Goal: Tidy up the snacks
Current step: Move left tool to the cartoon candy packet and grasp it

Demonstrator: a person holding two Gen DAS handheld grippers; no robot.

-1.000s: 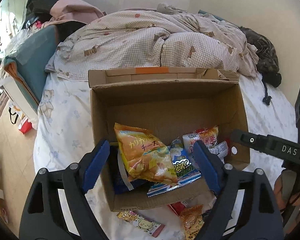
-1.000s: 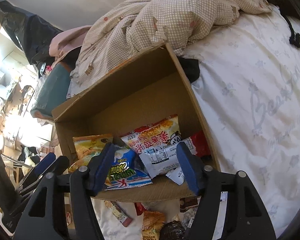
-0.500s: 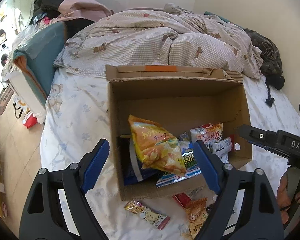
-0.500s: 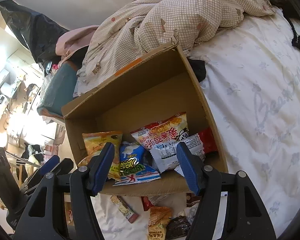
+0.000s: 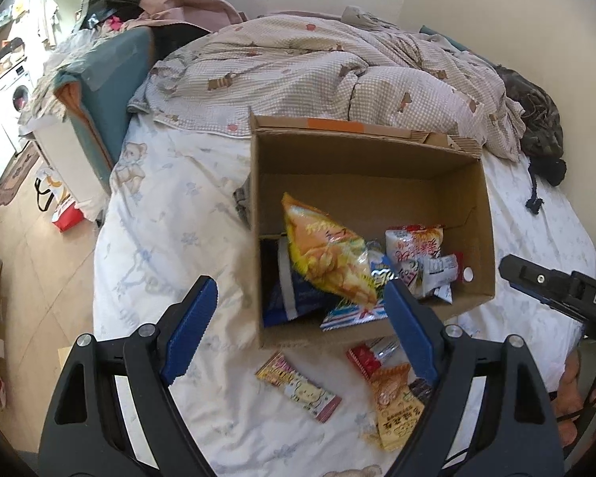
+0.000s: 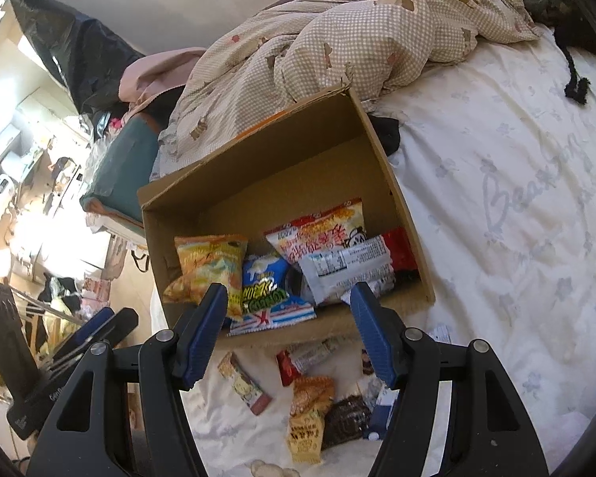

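Cardboard box (image 5: 473, 206) on bed (image 5: 167, 214): orange chip bag (image 5: 326, 254), blue packet (image 6: 264, 286), red-white packets inside. Loose snacks (image 6: 310, 401) on sheet just before box. Left tongs (image 5: 300, 332): spread, empty. Right tongs (image 6: 288, 332): spread, empty.

1 cardboard box (image 5: 476, 206), 2 hand-held grippers, 1 checked duvet (image 5: 337, 63).

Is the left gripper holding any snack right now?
No, the left gripper is open with nothing between its blue fingers, above the bed beside the cardboard box.
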